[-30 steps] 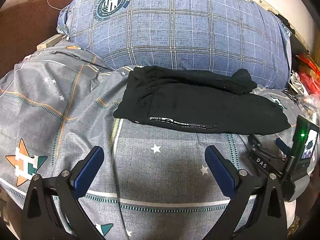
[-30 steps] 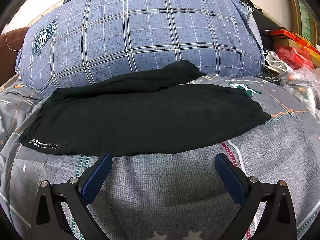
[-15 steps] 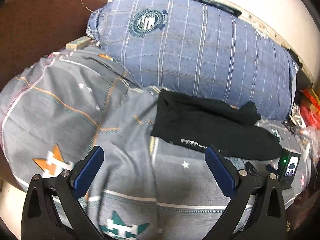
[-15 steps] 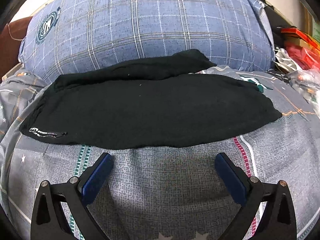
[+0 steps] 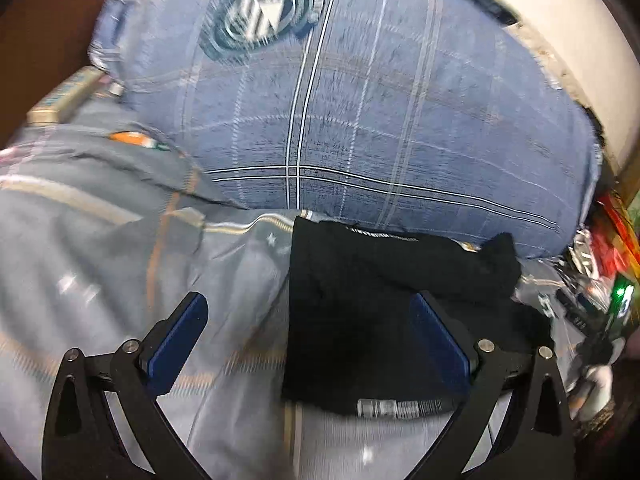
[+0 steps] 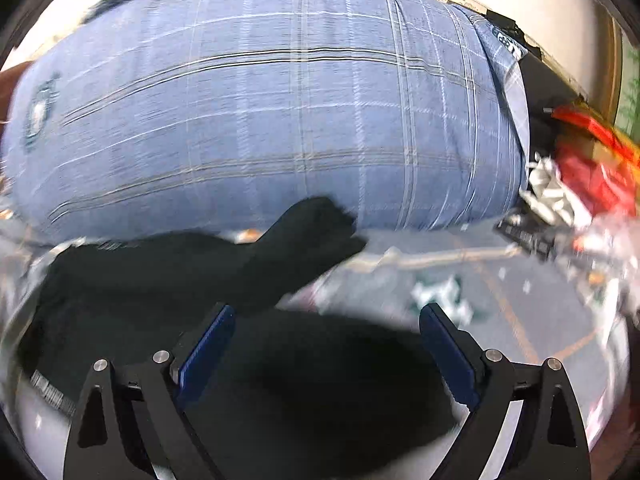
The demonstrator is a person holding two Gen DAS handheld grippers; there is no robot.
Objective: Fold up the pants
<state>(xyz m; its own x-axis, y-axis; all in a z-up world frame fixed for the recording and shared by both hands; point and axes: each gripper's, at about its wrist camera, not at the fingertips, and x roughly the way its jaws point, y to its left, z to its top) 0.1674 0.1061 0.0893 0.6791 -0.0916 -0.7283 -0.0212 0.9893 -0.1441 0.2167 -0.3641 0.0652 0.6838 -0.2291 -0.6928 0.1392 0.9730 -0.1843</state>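
Observation:
Black pants point(image 5: 360, 312) lie folded lengthwise on a grey star-print bedsheet point(image 5: 100, 264), against a blue plaid pillow point(image 5: 340, 120). My left gripper point(image 5: 308, 336) is open and empty, close above the waistband end; a white logo strip point(image 5: 400, 405) shows on the near edge. My right gripper point(image 6: 326, 344) is open and empty, low over the leg end of the pants point(image 6: 160, 288). One leg end point(image 6: 316, 224) curls up against the pillow point(image 6: 260, 100). Both views are motion-blurred.
A brown headboard or couch point(image 5: 24, 40) stands at the left. Red packaging and clutter point(image 6: 588, 168) lie at the right bed edge. A small box point(image 5: 60, 100) sits beside the pillow. A device with a green light point(image 5: 620, 292) shows far right.
Both grippers have moved forward and down toward the pants, which now fill more of each view. The left swung right over the waistband end; the right shifted toward the leg end.

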